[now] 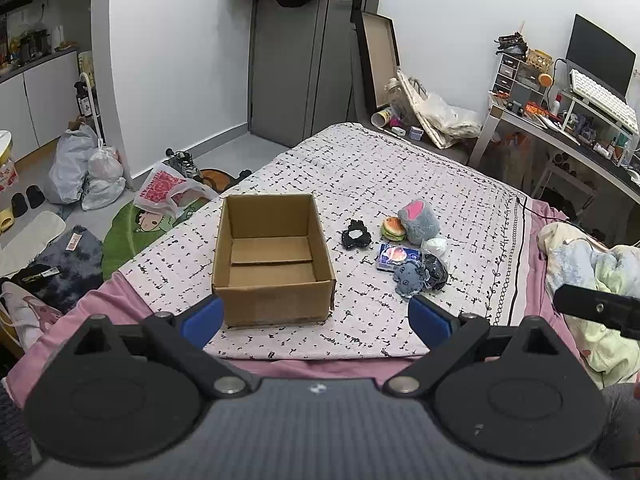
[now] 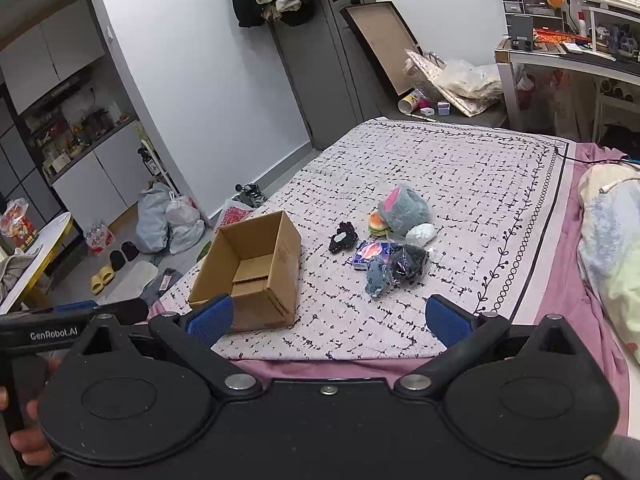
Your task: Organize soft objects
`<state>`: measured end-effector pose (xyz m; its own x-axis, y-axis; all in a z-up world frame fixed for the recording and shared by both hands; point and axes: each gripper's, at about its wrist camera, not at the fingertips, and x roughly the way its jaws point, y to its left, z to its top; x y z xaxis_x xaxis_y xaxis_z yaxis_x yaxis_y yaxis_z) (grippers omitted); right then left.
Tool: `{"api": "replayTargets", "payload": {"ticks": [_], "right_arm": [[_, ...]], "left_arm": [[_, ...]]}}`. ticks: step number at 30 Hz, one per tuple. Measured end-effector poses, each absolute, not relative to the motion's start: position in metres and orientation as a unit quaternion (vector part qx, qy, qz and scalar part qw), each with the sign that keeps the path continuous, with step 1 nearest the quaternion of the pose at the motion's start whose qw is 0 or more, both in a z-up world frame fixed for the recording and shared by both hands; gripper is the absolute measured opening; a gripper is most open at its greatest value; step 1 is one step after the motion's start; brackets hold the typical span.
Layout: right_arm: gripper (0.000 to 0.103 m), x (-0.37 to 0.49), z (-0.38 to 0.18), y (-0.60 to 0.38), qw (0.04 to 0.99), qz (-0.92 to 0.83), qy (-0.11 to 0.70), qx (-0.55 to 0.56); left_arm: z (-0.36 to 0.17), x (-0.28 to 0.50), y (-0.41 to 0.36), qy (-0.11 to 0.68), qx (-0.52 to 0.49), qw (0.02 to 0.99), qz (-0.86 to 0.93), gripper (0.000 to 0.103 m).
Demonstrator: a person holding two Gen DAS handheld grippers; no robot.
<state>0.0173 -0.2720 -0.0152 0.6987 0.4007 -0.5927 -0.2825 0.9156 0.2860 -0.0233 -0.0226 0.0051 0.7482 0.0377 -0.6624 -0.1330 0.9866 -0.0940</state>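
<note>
Both tools spread and empty, box empty, soft pile not yet touched.

Left wrist view: your left tool (image 1: 316,314) hangs wide apart over the bed's near edge, gripping nothing. The cardboard box (image 1: 274,258) sits dead ahead at 12 o'clock, open and empty. The soft pile lies at 2 o'clock from the box: grey plush (image 1: 418,222), burger toy (image 1: 393,228), black scrunchie (image 1: 355,234), blue octopus plush (image 1: 409,277).
Right wrist view: your right tool (image 2: 328,314) is also spread wide, empty. The pile sits at 12 o'clock, the box (image 2: 280,264) at 10 o'clock. I'd take the nearest, the blue octopus plush (image 2: 376,278), pinching mid-body, and avoid snagging the crinkly black bag (image 2: 410,262) touching it.
</note>
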Motion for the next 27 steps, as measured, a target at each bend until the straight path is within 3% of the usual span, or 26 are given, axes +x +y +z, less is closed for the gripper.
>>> {"api": "replayTargets", "payload": {"ticks": [27], "right_arm": [[0.103,0.130,-0.051,-0.290,0.891,0.167,0.396,0.147]], "left_arm": [[-0.034,0.078,-0.057,0.391,-0.091,0.916,0.014,0.096]]}}
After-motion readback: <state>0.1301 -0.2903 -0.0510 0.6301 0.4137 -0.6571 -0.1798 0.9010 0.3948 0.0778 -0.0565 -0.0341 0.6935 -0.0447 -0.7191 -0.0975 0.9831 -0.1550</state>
